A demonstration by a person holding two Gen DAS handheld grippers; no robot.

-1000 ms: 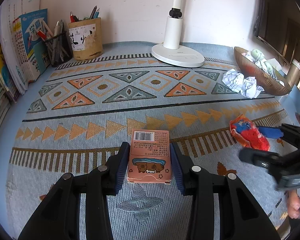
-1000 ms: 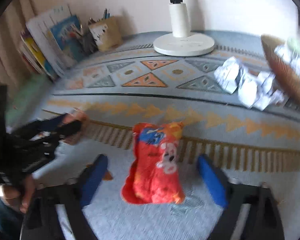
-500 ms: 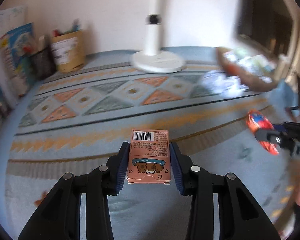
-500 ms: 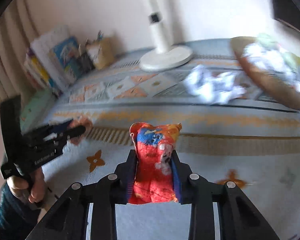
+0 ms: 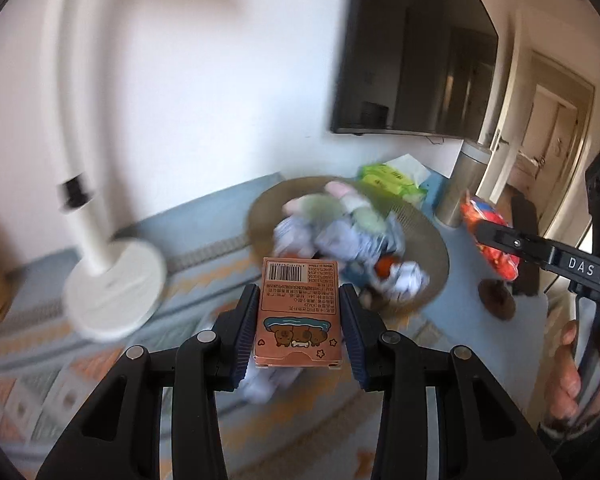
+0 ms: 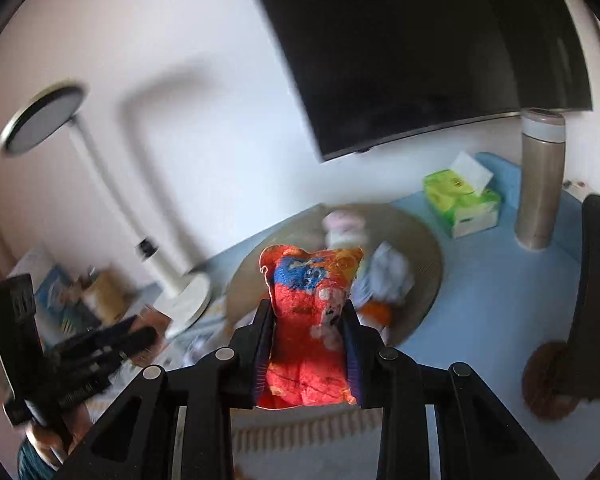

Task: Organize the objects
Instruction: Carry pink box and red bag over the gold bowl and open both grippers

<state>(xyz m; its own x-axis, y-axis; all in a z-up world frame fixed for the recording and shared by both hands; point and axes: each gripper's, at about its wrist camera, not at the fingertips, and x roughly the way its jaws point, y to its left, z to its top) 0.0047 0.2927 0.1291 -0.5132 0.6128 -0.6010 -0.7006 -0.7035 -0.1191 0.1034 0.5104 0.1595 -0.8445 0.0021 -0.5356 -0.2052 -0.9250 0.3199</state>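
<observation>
Pink cardboard fills the middle of the left wrist view: the small pink box (image 5: 299,312) with a barcode and cartoon bears sits clamped between the blue-padded fingers of the left gripper (image 5: 299,322), its barcode end pointing forward. A second ago this box was gripped just above the patterned blue-and-orange cloth (image 5: 40,384); now it is lifted and swung toward the shallow round woven basket (image 5: 436,240), which lies at about one o'clock, just beyond the box, already heaped with soft toys and crumpled paper.

The right gripper (image 6: 309,344) has changed more. A second ago its fingers stood wide apart around the red-and-blue printed snack packet (image 6: 310,320) lying on the cloth; half a second ago they had closed on it; now they hold it pinched and raised, with the basket straight ahead at twelve o'clock. In the left view the same packet shows at three o'clock, near the basket's right rim.

Both pickups therefore look done, and the task seems to be at the carry stage, with both items headed for the basket. The next move probably calls for bringing each gripper over the rim before letting go; the pile inside is high, so a dropped item could roll off. The white desk lamp (image 5: 112,280) stands at nine o'clock, and the green tissue box (image 6: 462,204) and steel flask (image 6: 540,180) sit beyond the basket, well apart from either grip.
</observation>
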